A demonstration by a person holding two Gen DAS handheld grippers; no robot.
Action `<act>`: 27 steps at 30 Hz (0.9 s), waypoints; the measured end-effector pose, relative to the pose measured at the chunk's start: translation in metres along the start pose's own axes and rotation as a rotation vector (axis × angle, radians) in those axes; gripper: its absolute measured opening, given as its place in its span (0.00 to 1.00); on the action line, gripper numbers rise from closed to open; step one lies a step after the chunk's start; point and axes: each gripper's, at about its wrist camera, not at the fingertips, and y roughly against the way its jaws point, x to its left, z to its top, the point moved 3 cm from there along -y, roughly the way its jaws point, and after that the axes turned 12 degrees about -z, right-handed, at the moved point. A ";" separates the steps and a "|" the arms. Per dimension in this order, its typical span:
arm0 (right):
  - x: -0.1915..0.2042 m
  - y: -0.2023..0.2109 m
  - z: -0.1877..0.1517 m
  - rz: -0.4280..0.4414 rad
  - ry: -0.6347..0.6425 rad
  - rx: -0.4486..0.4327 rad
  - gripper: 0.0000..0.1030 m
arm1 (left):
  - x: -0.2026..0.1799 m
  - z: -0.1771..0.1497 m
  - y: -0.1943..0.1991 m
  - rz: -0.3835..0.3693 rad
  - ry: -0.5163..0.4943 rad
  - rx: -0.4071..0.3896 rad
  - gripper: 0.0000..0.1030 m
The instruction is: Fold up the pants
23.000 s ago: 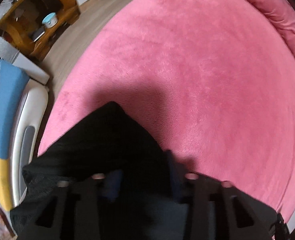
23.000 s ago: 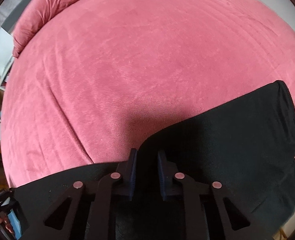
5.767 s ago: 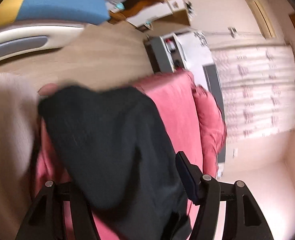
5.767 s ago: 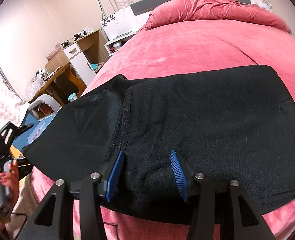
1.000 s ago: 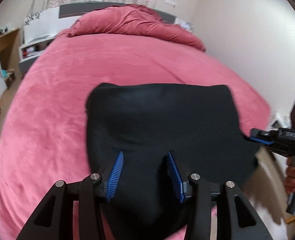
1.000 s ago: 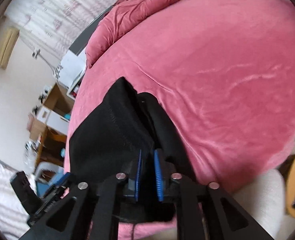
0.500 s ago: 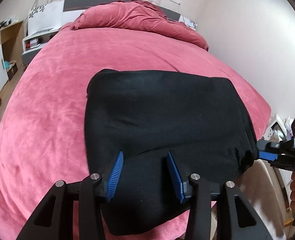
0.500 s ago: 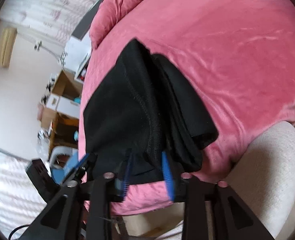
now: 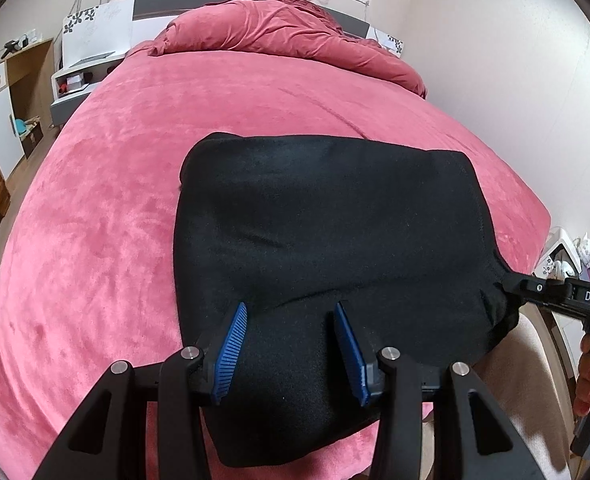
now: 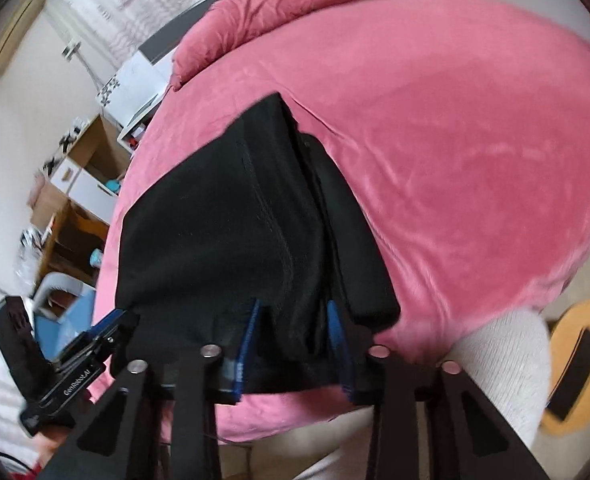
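Pants – black, folded into a thick, squarish stack – lie on the pink bed at its near edge, filling the left wrist view from centre to 6 o'clock. The cloth looks soft, limp and fairly light. The layers would likely slide apart if lifted by one alone, so the best hold is probably a corner or the stacked edge, pinched through every layer.

The left gripper hovers over the near part of the stack, its jaws released and pressing nothing. The right gripper comes in at 3 o'clock in that view. Its jaws have just been closing, and they clench the layered right-hand edge – the fabric is drawn to a point there.
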 end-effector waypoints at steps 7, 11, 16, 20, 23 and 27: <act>0.008 0.025 0.017 0.081 -0.015 -0.019 0.07 | -0.001 0.000 0.000 -0.001 0.004 0.006 0.45; 0.010 0.046 0.022 0.159 -0.022 -0.035 0.06 | 0.004 -0.001 0.000 -0.016 0.030 0.001 0.45; 0.002 0.021 0.006 0.049 0.026 0.020 0.06 | 0.004 -0.001 -0.001 -0.018 0.030 0.003 0.45; -0.014 -0.022 -0.010 -0.013 -0.030 0.108 0.06 | 0.001 -0.002 -0.003 -0.010 0.010 0.017 0.45; -0.011 -0.013 -0.003 -0.027 -0.038 0.067 0.09 | -0.002 0.002 0.001 0.005 -0.002 0.028 0.45; 0.002 0.033 0.026 -0.152 0.060 -0.169 0.09 | -0.004 0.015 0.015 0.017 -0.005 -0.010 0.45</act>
